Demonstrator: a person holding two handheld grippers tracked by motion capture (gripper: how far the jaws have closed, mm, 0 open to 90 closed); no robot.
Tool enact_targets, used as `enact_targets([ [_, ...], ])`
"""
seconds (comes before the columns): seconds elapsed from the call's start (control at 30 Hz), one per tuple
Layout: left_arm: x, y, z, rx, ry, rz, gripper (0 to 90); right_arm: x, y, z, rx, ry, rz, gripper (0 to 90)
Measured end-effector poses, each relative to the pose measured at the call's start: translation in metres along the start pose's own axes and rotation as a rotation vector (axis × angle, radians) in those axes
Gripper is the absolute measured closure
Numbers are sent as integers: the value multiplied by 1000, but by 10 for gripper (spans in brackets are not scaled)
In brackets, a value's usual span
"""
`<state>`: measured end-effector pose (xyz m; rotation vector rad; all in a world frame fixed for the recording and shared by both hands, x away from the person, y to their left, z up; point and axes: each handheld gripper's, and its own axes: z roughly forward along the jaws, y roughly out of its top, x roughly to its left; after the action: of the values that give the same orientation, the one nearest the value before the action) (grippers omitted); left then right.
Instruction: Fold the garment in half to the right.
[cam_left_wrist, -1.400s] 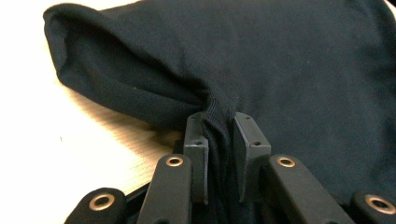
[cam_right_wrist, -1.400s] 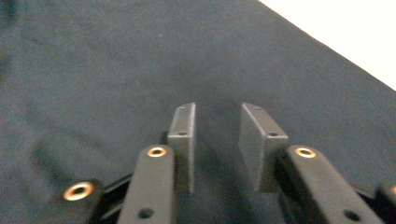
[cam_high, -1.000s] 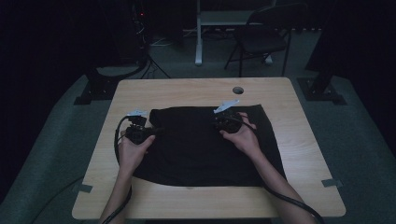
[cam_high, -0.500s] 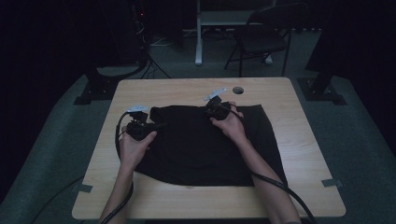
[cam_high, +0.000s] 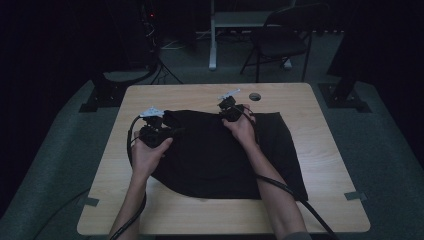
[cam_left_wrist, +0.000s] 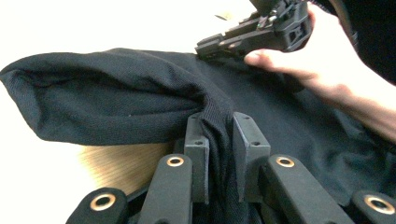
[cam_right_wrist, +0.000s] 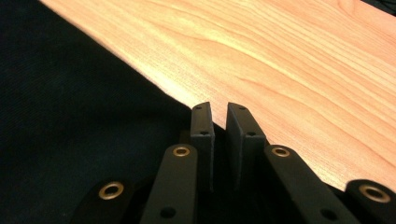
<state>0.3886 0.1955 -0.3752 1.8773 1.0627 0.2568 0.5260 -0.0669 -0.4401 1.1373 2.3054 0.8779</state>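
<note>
A black cloth (cam_high: 215, 155) lies spread over the middle of the wooden table (cam_high: 200, 95). My left gripper (cam_high: 172, 131) is at the cloth's left edge. In the left gripper view it (cam_left_wrist: 219, 123) is shut on a bunched fold of the cloth (cam_left_wrist: 116, 93), which is lifted a little off the wood. My right gripper (cam_high: 225, 111) is at the cloth's far edge, left of its middle. In the right gripper view its jaws (cam_right_wrist: 219, 109) stand almost together, with the edge of the cloth (cam_right_wrist: 70, 116) in the narrow slit between them and bare table (cam_right_wrist: 303, 70) beyond.
A round hole (cam_high: 255, 96) is in the tabletop just right of my right hand. Tape marks (cam_high: 354, 195) sit near the front corners. A folding chair (cam_high: 280, 40) and a stand are on the floor beyond the table. Cables trail from both grippers toward the front edge.
My right hand has moved left and farther back along the cloth's far edge. My left gripper has risen slightly with the cloth's left edge in it.
</note>
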Motion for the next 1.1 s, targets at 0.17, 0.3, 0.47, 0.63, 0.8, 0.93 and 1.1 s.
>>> enact_targets([
  [0.17,0,0,0,-1,-1,0,788,-3,1,-3,6,1,6,708],
  [0.3,3,-1,0,0,-2,-9,787,-9,-7,-26,-6,76,8,531],
  [0.47,1,-2,1,3,7,-7,787,-9,-32,-51,14,111,-96,377],
  [0.63,2,-2,0,7,12,-7,787,-22,-63,-82,23,142,-137,267],
  [0.8,7,-5,0,17,13,-15,785,-47,-99,-115,19,158,-144,258],
  [0.93,8,-6,1,16,11,-27,785,-70,-122,-133,39,162,-162,275],
  [1.1,8,-5,2,17,7,-28,784,-88,-139,-147,40,198,-124,273],
])
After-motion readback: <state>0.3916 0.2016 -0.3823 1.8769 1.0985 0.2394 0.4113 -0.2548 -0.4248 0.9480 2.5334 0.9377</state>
